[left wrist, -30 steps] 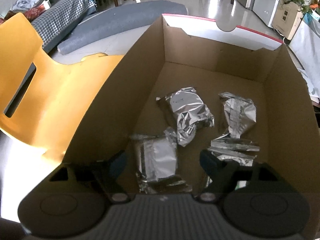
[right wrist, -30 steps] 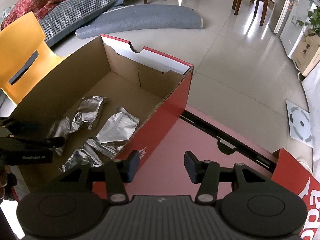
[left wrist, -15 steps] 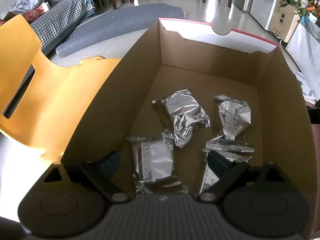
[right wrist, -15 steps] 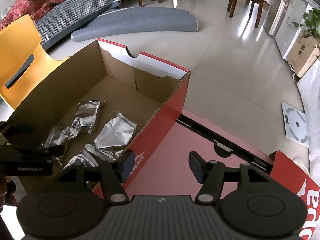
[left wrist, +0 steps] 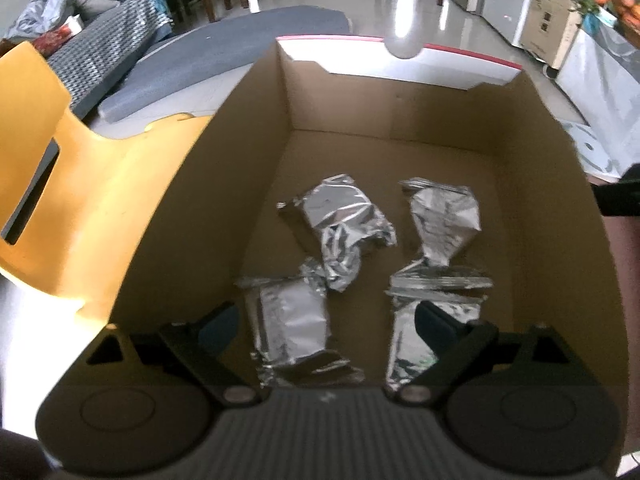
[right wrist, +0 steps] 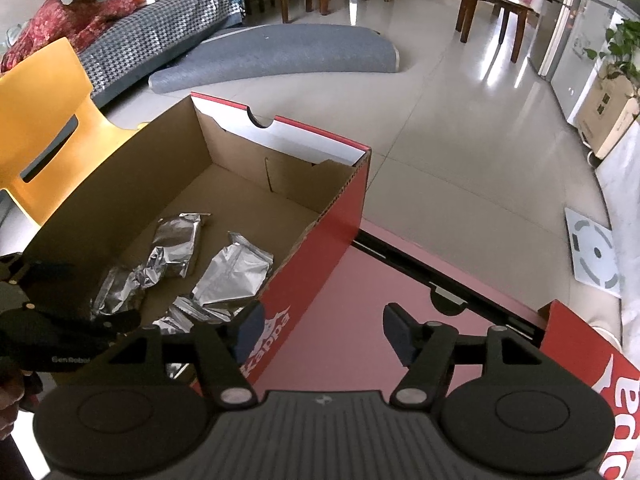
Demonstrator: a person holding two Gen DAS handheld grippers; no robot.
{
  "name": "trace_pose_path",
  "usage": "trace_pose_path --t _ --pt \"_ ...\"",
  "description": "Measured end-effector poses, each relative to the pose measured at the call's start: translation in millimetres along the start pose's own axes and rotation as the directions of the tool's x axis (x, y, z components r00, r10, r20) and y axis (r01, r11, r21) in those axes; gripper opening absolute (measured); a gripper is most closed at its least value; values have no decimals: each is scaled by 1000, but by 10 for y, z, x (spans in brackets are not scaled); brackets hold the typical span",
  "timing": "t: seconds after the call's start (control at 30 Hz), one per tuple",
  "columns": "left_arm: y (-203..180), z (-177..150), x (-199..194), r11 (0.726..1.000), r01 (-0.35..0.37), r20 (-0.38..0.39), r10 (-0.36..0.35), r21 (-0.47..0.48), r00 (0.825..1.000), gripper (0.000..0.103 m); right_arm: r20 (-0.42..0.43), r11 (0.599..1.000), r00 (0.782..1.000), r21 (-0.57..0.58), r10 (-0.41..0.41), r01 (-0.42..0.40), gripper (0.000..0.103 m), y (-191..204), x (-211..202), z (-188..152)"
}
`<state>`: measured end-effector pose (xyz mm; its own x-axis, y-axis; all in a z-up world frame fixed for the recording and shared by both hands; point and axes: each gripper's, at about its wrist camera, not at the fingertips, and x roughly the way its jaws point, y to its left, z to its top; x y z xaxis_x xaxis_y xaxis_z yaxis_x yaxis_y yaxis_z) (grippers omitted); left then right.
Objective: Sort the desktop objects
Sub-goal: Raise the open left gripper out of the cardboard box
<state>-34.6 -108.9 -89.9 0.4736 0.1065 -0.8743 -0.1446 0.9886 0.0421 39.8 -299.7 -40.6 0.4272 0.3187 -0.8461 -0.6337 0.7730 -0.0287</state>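
A red cardboard shoe box [left wrist: 552, 216] [right wrist: 320, 280] stands open and holds several crumpled silver foil packets [left wrist: 340, 224] [right wrist: 236, 276]. My left gripper [left wrist: 324, 320] is open and empty above the near end of the box, over one foil packet [left wrist: 292, 320]. Its body shows at the left of the right wrist view [right wrist: 48, 336]. My right gripper [right wrist: 324, 328] is open and empty, above the box's red right wall and the red box lid [right wrist: 360, 320].
An orange plastic chair [left wrist: 80, 184] stands left of the box. A grey mat [right wrist: 288, 56] lies on the tiled floor beyond. A white scale [right wrist: 592, 256] lies on the floor at right. A sofa, wooden chairs and a fridge are far behind.
My left gripper's fingers have spread wider and it has drawn back slightly over the box. My right gripper has opened a little and shifted slightly backward.
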Motion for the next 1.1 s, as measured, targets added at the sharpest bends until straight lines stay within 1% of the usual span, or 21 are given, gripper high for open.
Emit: trace_pose_path --t 0.1,0.17,0.27,0.5,0.6,0.63,0.7,0.83,0.93,1.1 --pt "-39 25 -24 1000 24 5 -24 16 1000 99 7 1000 1000 13 -4 4 73 -1 -27 -15" --pt "-60 44 -47 999 38 10 -38 24 999 102 15 999 1000 32 12 -12 77 -9 -48 -18" --pt "-77 79 -88 998 58 18 -59 31 998 103 24 998 999 50 28 -29 81 2 -74 -20" --pt "-122 158 -180 994 91 32 -92 54 995 103 21 996 999 84 29 -30 82 78 -67 0" --pt "-131 190 -189 992 112 23 -113 53 993 103 -24 992 999 121 41 -38 83 96 -27 15" --pt "-128 191 -189 991 119 20 -120 56 993 103 -27 991 998 129 50 -46 83 103 -28 14" --pt "-135 209 -188 989 127 14 -128 71 992 103 -10 991 999 123 46 -44 84 124 -54 13" --pt "-132 249 -203 986 140 1 -140 94 990 103 15 994 1000 112 -20 18 84 156 -88 36" --pt "-130 283 -218 983 146 -1 -147 115 989 103 26 993 999 114 -25 21 84 167 -97 57" --pt "-146 371 -251 974 152 7 -155 169 988 103 22 989 1000 148 -3 -1 84 168 -72 92"
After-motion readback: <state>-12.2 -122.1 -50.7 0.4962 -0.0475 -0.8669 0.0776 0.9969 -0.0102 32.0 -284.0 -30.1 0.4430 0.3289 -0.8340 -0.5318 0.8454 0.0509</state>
